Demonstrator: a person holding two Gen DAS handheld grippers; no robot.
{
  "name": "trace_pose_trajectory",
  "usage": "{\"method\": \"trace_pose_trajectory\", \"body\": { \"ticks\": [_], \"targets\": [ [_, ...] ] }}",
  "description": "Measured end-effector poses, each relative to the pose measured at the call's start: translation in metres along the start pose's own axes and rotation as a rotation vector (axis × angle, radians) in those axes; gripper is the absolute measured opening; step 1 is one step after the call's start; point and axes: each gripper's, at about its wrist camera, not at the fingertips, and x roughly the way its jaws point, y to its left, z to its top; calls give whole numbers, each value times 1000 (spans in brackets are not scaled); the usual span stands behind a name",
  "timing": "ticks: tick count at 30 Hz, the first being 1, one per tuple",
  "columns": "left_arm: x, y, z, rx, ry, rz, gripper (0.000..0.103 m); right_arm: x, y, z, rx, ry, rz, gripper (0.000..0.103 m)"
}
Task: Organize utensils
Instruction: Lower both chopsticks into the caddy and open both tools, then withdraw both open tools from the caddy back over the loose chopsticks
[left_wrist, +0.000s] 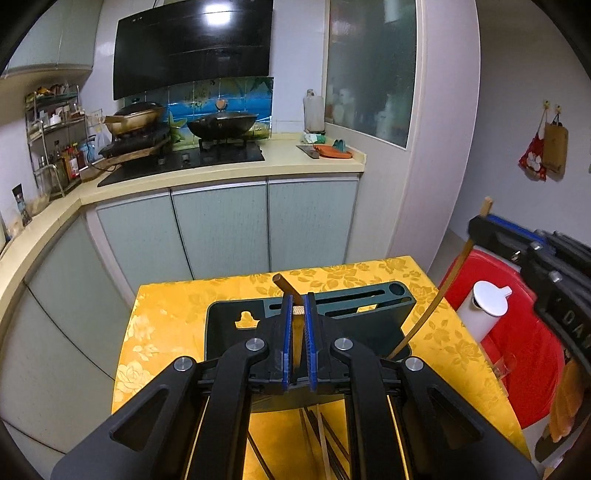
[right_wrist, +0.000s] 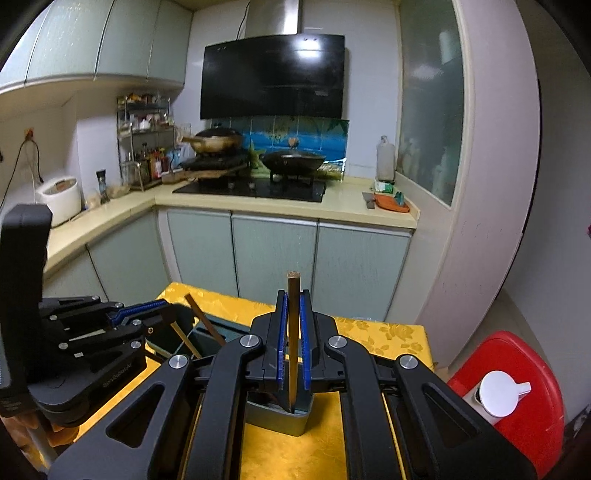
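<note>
A dark green utensil holder (left_wrist: 332, 325) lies on the yellow tablecloth (left_wrist: 166, 321). My left gripper (left_wrist: 298, 301) is shut on a brown chopstick (left_wrist: 286, 286), held just above the holder. My right gripper (right_wrist: 292, 299) is shut on another brown chopstick (right_wrist: 293, 332), held upright with its lower tip in a compartment of the holder (right_wrist: 291, 417). In the left wrist view the right gripper (left_wrist: 480, 225) shows at the right with its chopstick (left_wrist: 424, 317) curving down to the holder's near right corner. Several more chopsticks (left_wrist: 325, 439) lie on the cloth below my left gripper.
A red stool (right_wrist: 517, 398) carrying a white cylinder (right_wrist: 498, 395) stands right of the table. Behind are the kitchen counter (left_wrist: 221, 173), a stove with two pans (left_wrist: 221, 125) and a spice rack (left_wrist: 55, 136). A rice cooker (right_wrist: 61, 197) is at left.
</note>
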Motion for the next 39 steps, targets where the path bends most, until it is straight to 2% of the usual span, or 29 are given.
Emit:
{"method": "trace_pose_trajectory", "body": {
  "ticks": [4,6,8,9,10,11,12,17,25,30,36,39],
  "targets": [
    [-6,4,2,-8,-18,5,7,4,2,0,16,-11,8,7],
    [-10,7,3,-16,-23,2,11,6,0,0,30,-5,22,8],
    [-14,9,4,-26,-33,-1,38,5,-2,1,42,-5,32,9],
    [-19,11,4,-35,-49,1,47,4,-2,1,44,-6,33,17],
    [-22,12,5,-38,-59,1,49,2,-3,2,47,-13,28,26],
    [-26,13,5,-40,-65,0,53,-1,-4,2,51,-28,18,43],
    [-29,14,5,-42,-71,-3,57,-5,-5,2,58,-47,5,53],
    [-44,22,1,-67,-94,2,73,-16,-14,2,89,-74,3,59],
    [-60,36,-19,-123,-84,-15,76,-38,-29,-4,128,-109,-2,61],
    [-76,46,-43,-122,-92,28,76,-55,-44,-16,156,-125,-21,61],
    [-94,48,-87,-80,-111,114,79,-69,-53,-51,193,-103,-24,61],
    [-95,50,-105,-76,-97,128,79,-72,-51,-75,189,-78,-37,61]
  ]
}}
